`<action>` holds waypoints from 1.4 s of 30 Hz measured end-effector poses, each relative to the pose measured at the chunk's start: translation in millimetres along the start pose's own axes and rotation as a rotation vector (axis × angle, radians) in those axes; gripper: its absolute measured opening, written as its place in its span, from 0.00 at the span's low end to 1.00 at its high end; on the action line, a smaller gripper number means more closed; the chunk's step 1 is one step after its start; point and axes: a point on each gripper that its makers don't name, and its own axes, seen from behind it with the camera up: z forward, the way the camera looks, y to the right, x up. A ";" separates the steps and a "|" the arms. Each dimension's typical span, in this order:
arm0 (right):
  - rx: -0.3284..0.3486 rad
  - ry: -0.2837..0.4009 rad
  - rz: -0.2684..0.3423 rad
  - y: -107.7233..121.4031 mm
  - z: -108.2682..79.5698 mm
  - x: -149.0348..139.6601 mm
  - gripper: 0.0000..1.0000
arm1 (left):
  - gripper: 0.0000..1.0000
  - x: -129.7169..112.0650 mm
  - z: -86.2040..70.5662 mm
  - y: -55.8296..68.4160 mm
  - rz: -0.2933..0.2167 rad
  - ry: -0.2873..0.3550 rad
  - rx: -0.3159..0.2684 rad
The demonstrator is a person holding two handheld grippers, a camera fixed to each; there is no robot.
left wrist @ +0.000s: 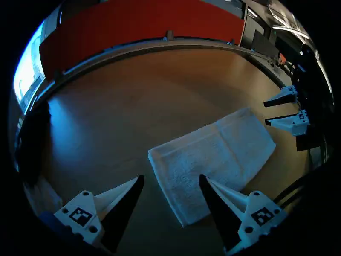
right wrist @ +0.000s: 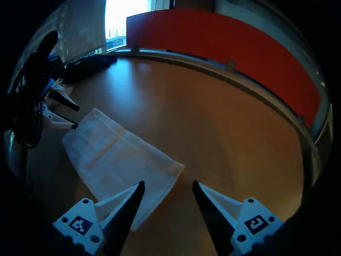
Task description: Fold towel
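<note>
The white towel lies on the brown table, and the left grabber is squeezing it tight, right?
Not quite. The white towel does lie on the brown table, but the left gripper is not squeezing it: the left gripper view shows it open above the towel, gripping nothing.

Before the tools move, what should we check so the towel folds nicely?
1. Left tool open and holding nothing: ok.
2. Right tool open and holding nothing: ok.
3. Towel lying flat on the table: ok.
4. One tool near each end of the towel: ok.
5. A towel edge gripped: not ok, neither tool grips it yet.
6. How many layers the towel has: cannot tell.
</note>
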 end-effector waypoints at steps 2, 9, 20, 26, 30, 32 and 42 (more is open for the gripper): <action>0.002 0.001 0.003 -2.2 -2.3 -1.0 0.86 | 0.96 -1.3 -2.1 0.9 0.001 0.001 0.000; 0.004 0.009 0.014 -11.5 -14.2 -7.6 0.86 | 0.96 -9.8 -13.5 3.3 -0.001 0.006 0.003; 0.002 0.006 0.040 -26.7 -37.9 -27.9 0.86 | 0.96 -40.5 -37.9 11.3 -0.031 0.004 0.007; 0.001 -0.003 0.043 -35.1 -52.4 -43.0 0.86 | 0.96 -56.1 -52.4 16.9 -0.053 0.007 0.011; 0.001 -0.004 0.042 -38.7 -60.6 -50.3 0.86 | 0.96 -65.2 -59.7 20.6 -0.068 0.009 0.012; 0.000 -0.007 0.041 -39.2 -62.9 -53.2 0.86 | 0.96 -68.9 -62.2 21.7 -0.070 0.010 0.013; 0.014 -0.014 0.009 -40.2 -59.9 -56.2 0.86 | 0.96 -77.1 -73.4 21.8 -0.089 0.023 0.032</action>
